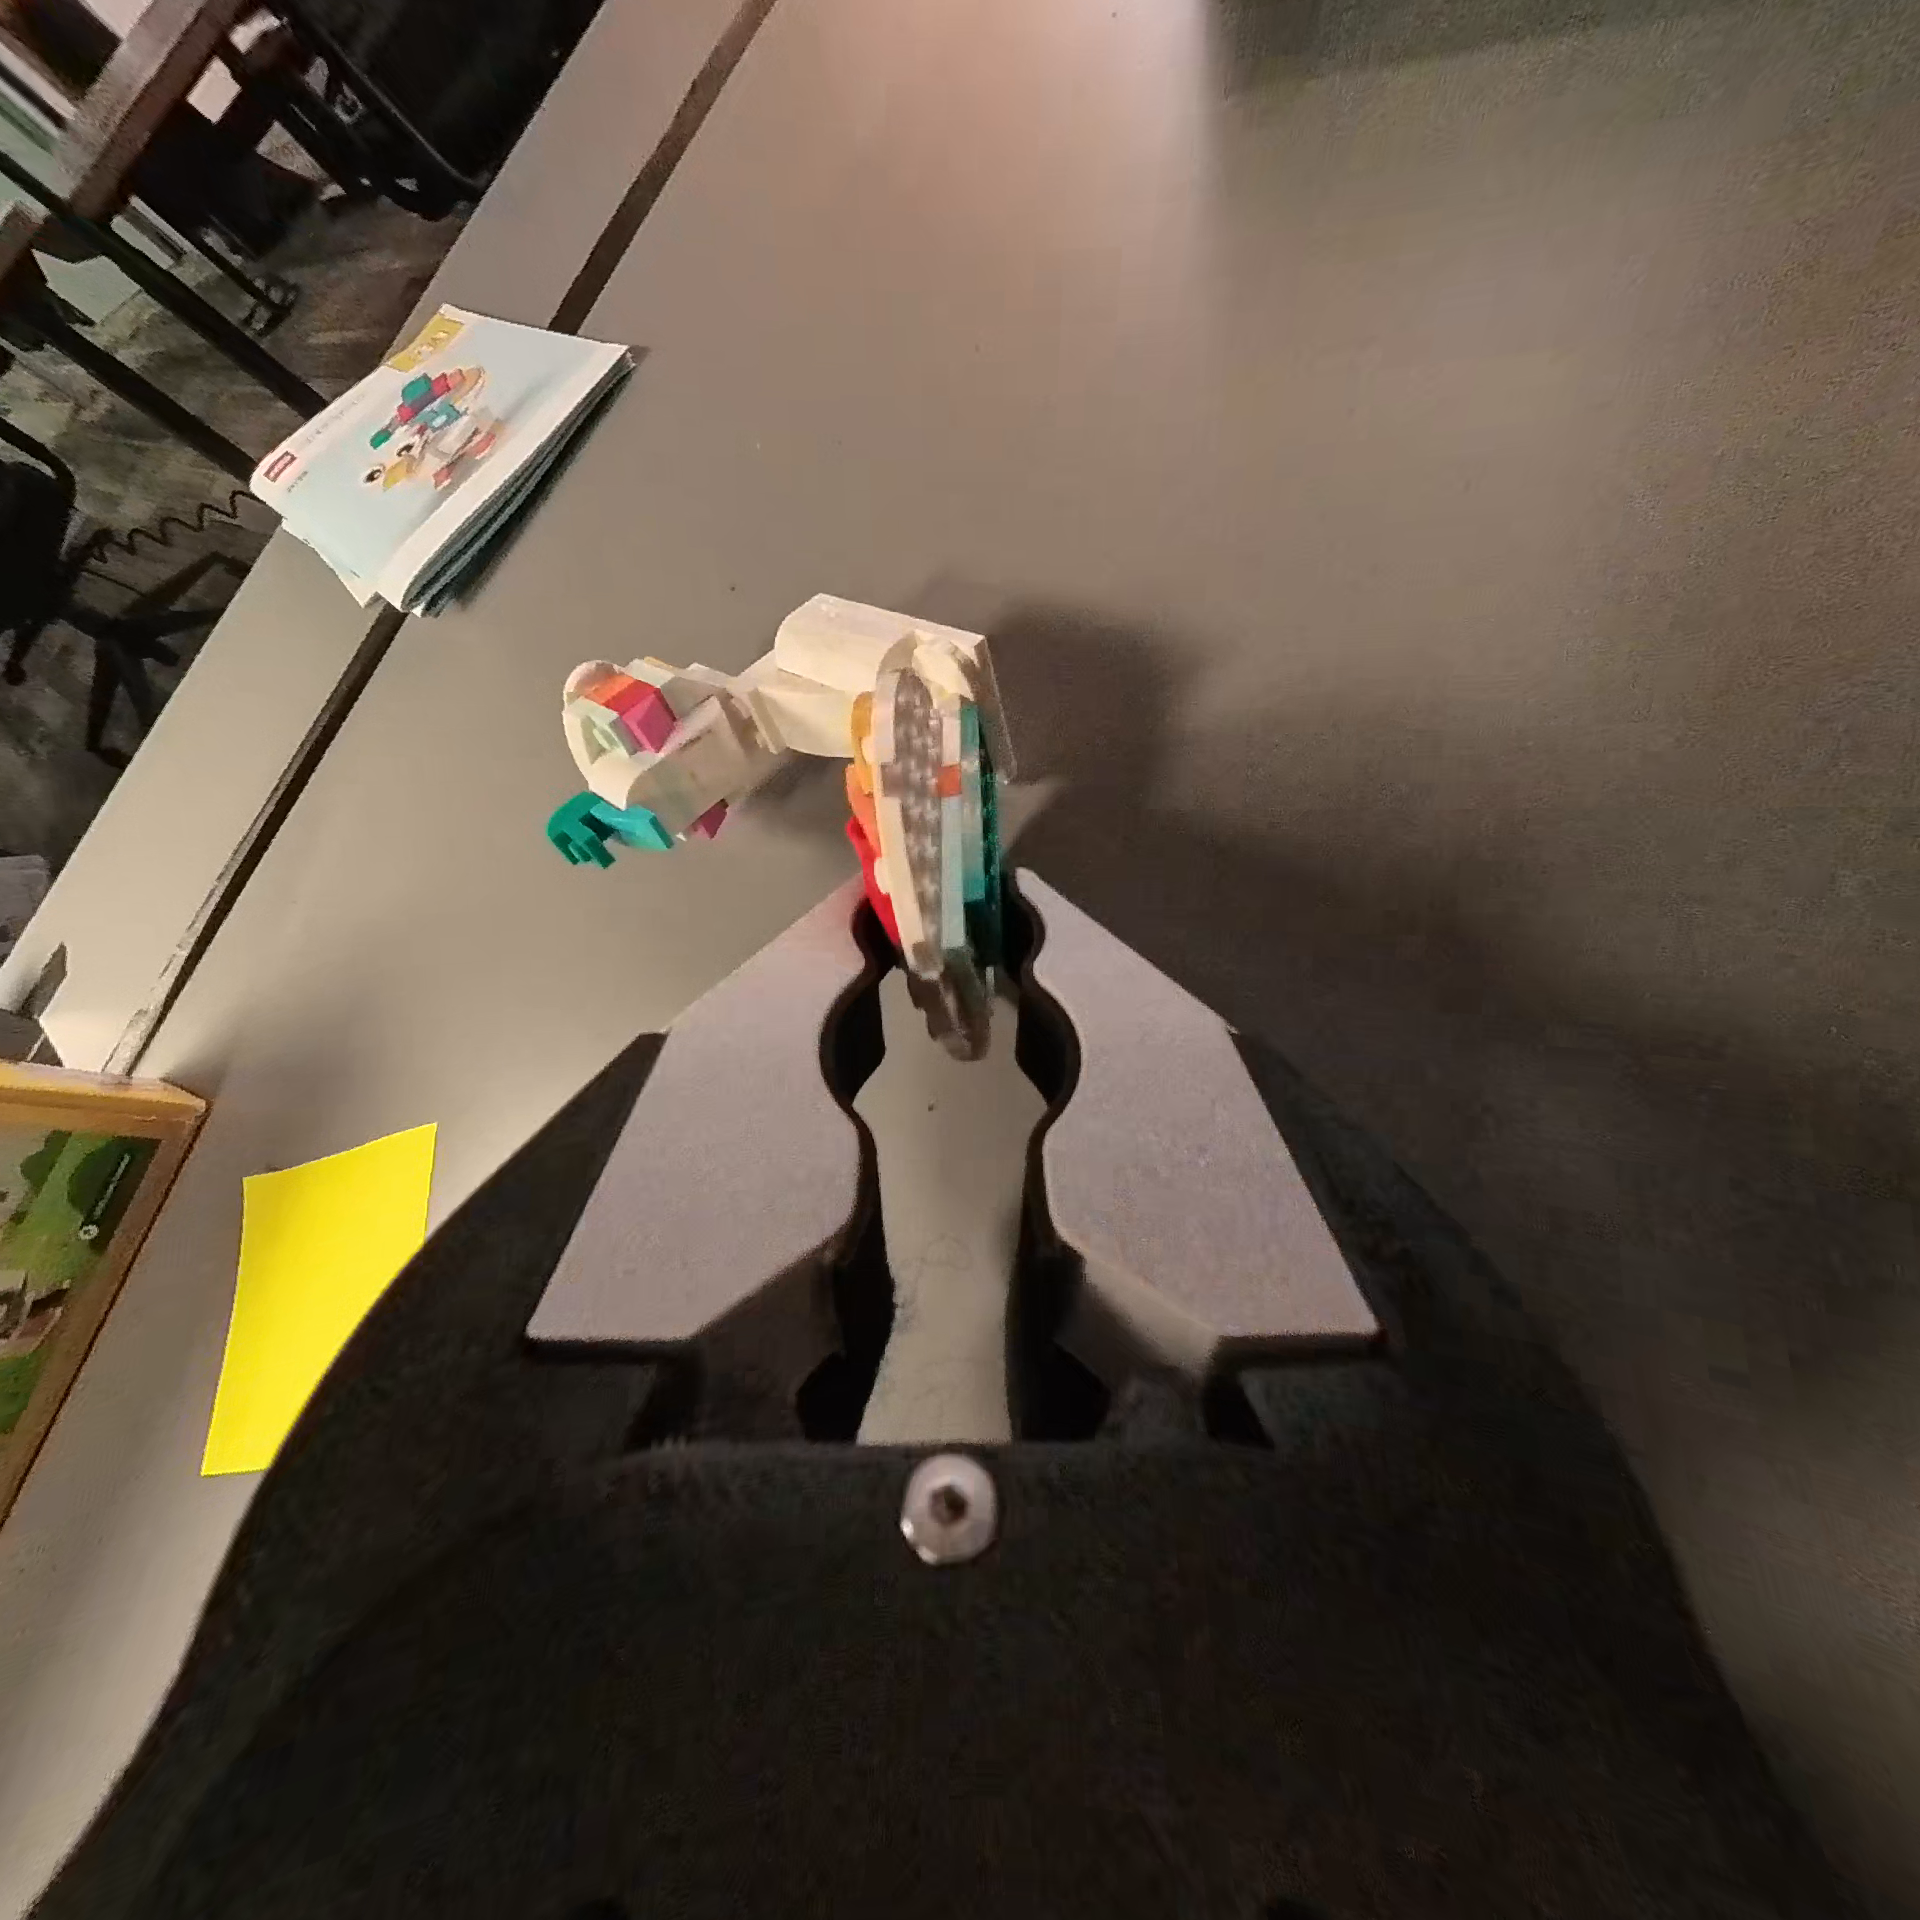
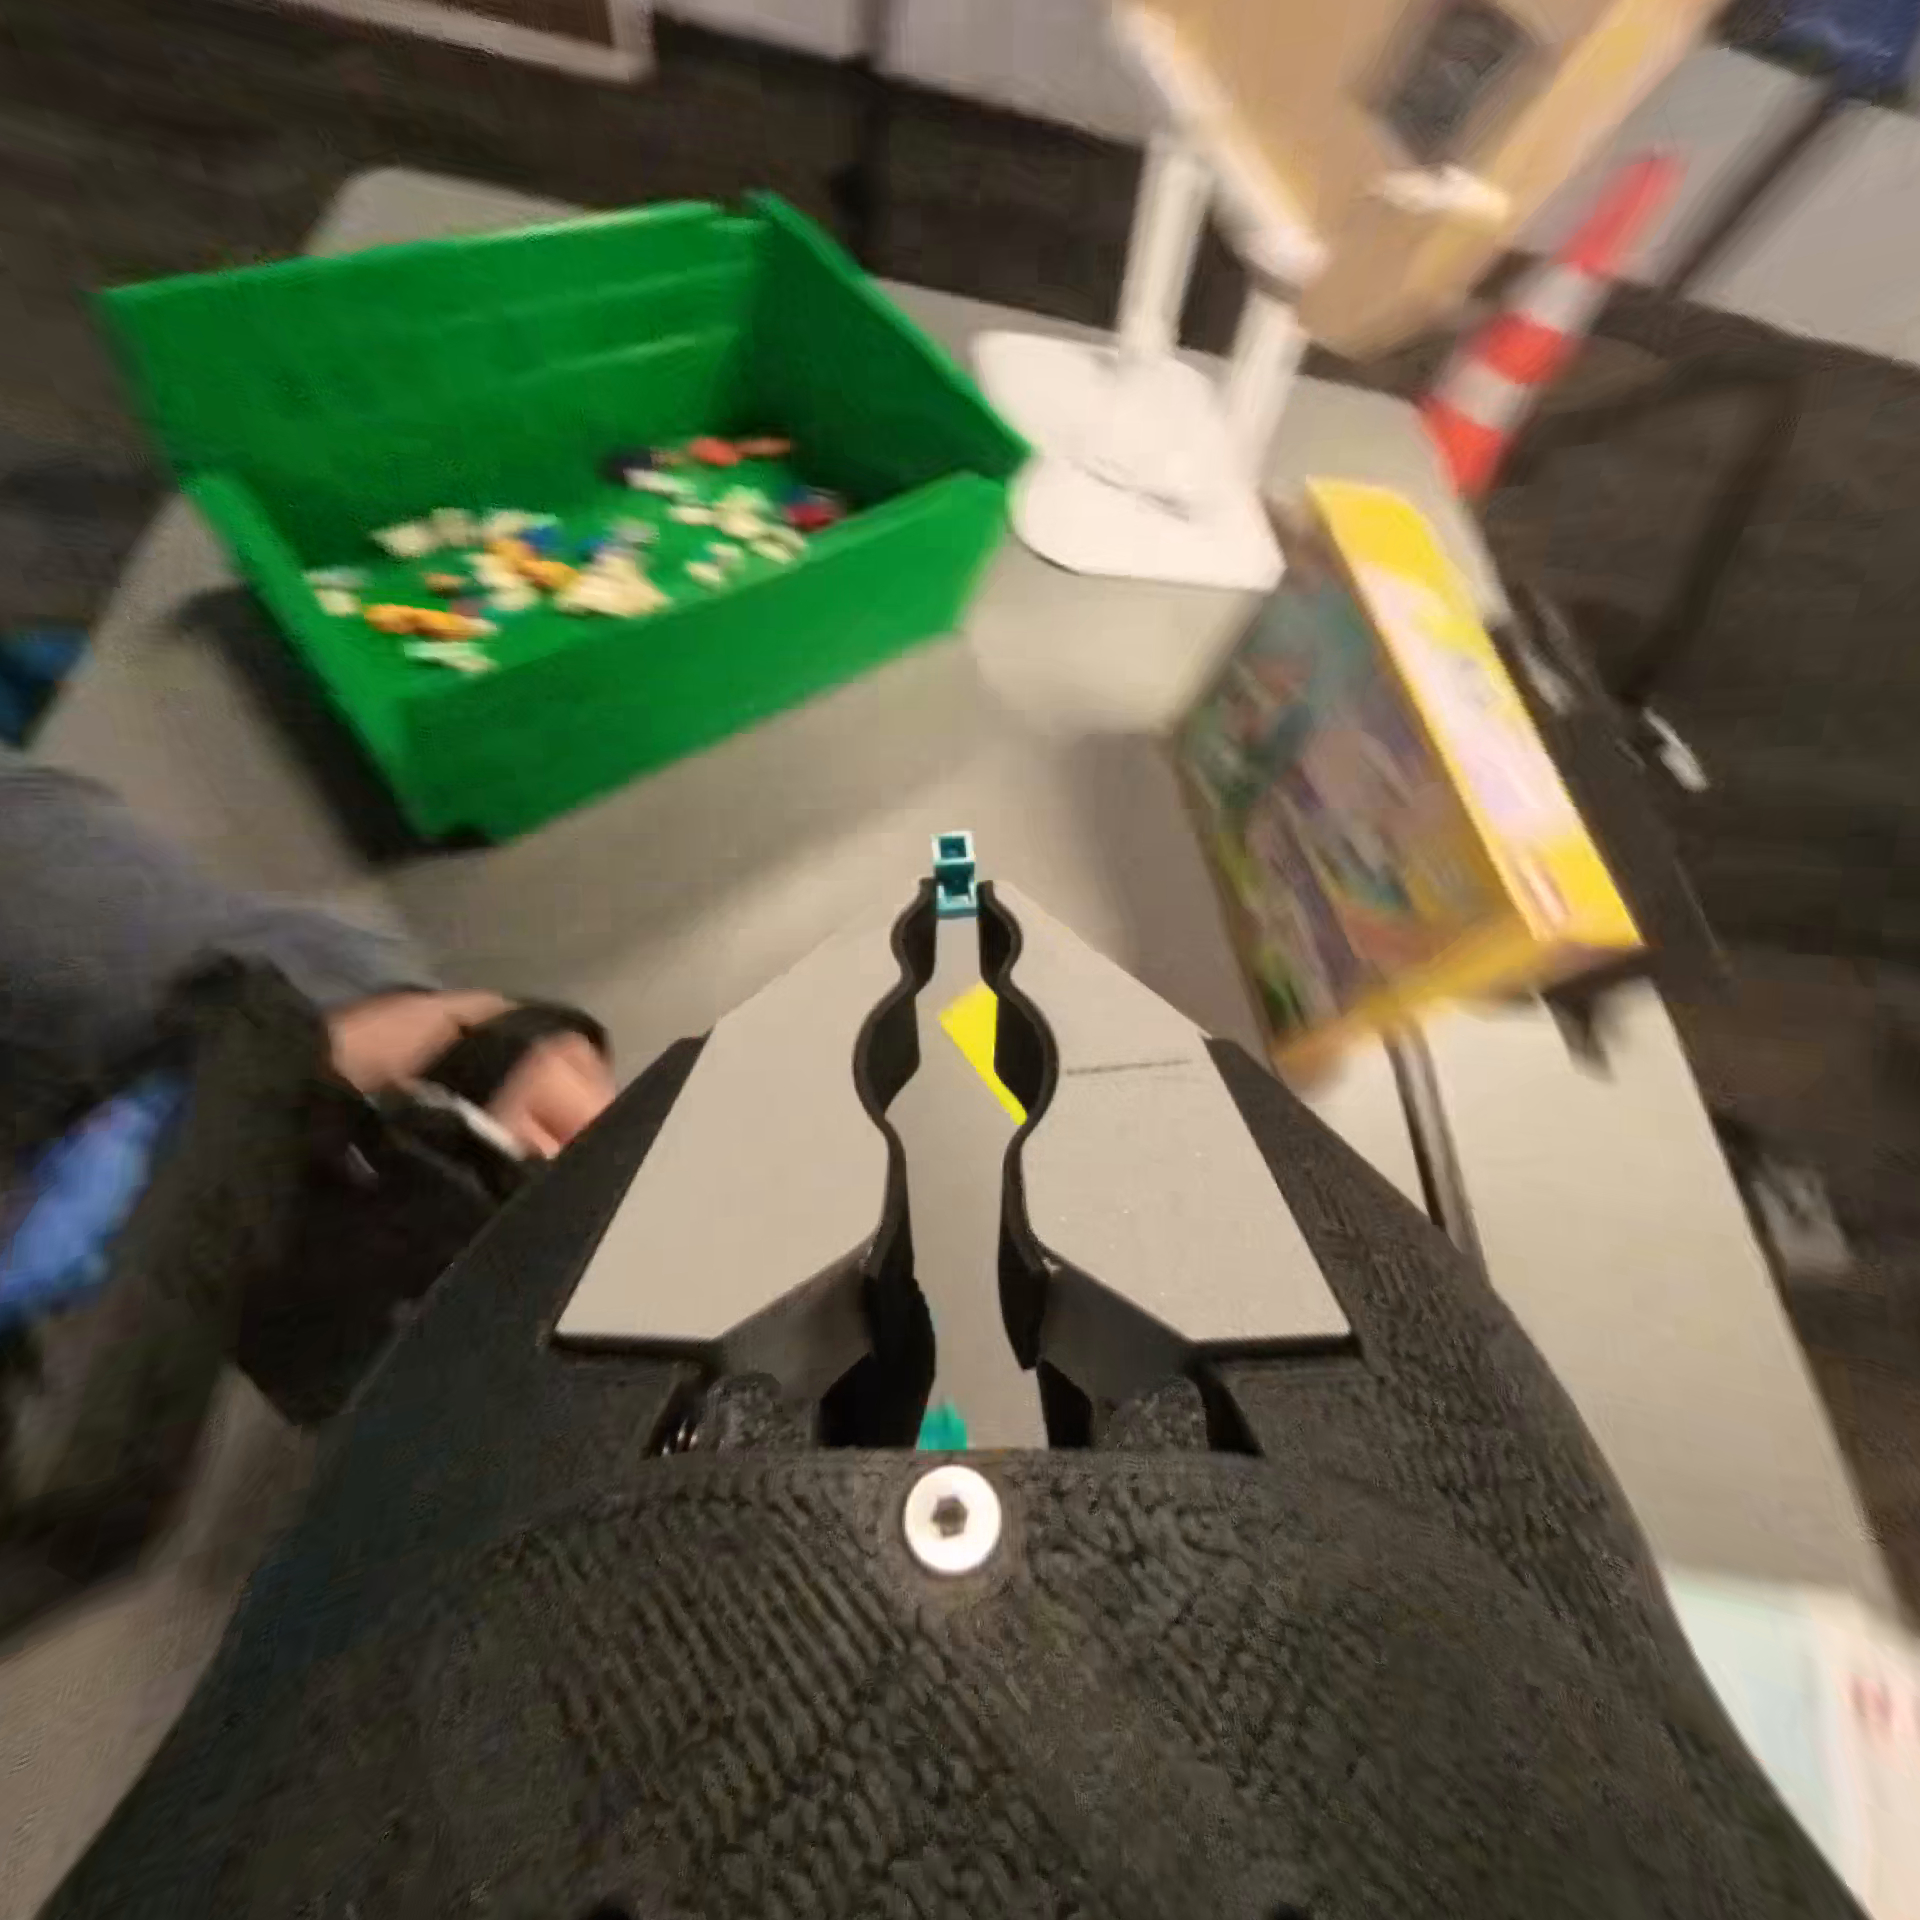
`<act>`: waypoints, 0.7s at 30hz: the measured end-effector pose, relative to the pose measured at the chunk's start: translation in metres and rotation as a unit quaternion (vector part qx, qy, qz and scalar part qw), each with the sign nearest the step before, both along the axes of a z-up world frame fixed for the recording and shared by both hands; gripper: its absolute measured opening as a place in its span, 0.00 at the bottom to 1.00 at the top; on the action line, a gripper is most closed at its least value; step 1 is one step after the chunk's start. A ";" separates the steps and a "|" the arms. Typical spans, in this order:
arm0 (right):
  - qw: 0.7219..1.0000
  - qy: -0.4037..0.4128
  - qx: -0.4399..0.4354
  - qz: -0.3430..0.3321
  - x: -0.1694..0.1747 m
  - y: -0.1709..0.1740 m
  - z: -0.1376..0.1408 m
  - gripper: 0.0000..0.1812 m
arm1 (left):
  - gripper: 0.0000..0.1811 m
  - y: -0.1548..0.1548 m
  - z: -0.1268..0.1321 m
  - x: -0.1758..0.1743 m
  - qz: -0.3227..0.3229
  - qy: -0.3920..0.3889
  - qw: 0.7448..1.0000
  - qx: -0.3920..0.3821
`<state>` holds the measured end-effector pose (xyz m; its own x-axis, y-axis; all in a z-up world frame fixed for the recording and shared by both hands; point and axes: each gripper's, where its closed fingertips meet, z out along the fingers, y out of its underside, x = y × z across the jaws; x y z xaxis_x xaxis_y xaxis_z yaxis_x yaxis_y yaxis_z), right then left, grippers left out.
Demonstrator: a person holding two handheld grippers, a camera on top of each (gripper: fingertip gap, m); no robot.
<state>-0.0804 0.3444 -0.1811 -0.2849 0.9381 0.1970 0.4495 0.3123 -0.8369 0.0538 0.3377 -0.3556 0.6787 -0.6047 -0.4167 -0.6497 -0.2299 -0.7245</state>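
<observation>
Both grippers clamped on brick parts above grey table [image 1: 1351, 436].

Left gripper [image 1: 940, 914], lower centre of its view, has its jaws narrowed on the round studded plate of a white brick model [image 1: 831, 727]; the model's teal-tipped end points toward frame left. Instruction booklet [image 1: 447, 457] lies upper left, yellow sticky note [image 1: 322, 1288] lower left. Right gripper [image 2: 954, 896], frame centre, pinches a small teal brick [image 2: 954, 873] at its fingertips. Green bin [image 2: 499, 717] holding loose bricks [image 2: 540, 561] sits upper left; yellow toy box [image 2: 1455, 727] right, blurred.
</observation>
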 end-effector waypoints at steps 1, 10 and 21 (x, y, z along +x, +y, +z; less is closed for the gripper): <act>0.998 -0.022 0.020 0.050 -0.024 -0.033 0.005 0.03 | 0.10 0.000 0.000 0.000 0.000 0.001 1.000 0.002; 0.893 -0.307 0.198 0.264 -0.118 -0.162 -0.083 0.03 | 0.10 0.000 0.000 0.000 0.000 0.001 1.000 0.005; 0.806 -0.411 0.308 0.293 -0.132 -0.187 -0.133 0.15 | 0.10 -0.001 0.000 0.000 -0.001 0.002 1.000 0.006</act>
<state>-0.2123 0.1575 -0.3144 -0.9158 0.3907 0.0927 0.3970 0.9156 0.0631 0.0542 0.3371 -0.3559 0.6763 -0.6012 -0.4258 -0.6526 -0.2208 -0.7248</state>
